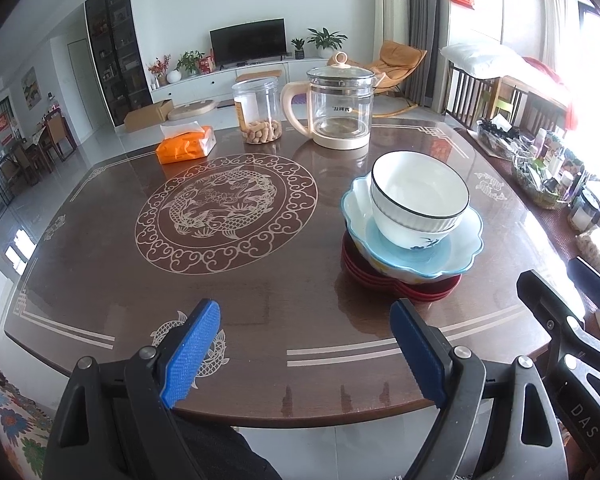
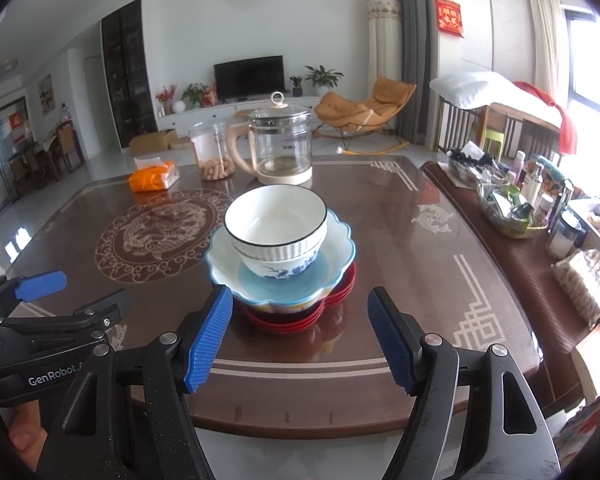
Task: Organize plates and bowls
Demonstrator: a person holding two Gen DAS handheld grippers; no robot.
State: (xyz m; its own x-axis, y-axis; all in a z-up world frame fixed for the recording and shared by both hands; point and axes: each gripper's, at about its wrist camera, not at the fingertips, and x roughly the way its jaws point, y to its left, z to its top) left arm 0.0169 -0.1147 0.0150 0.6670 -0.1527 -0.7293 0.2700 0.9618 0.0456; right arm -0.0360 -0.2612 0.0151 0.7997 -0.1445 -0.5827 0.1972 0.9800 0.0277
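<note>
My left gripper [image 1: 306, 350] and right gripper [image 2: 300, 336] both gape empty, just short of the stacked bowls [image 2: 278, 240] on red plates [image 2: 300, 318], in front of the glass kettle [image 2: 280, 144].

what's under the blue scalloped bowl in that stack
Red plates, stacked on the table, sit under the blue scalloped bowl. About three or four rims show; the bowl covers their centres, so the exact count and anything lying on them stay hidden.

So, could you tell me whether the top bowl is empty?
Empty: the top bowl shows a bare white inside in both views.
</note>
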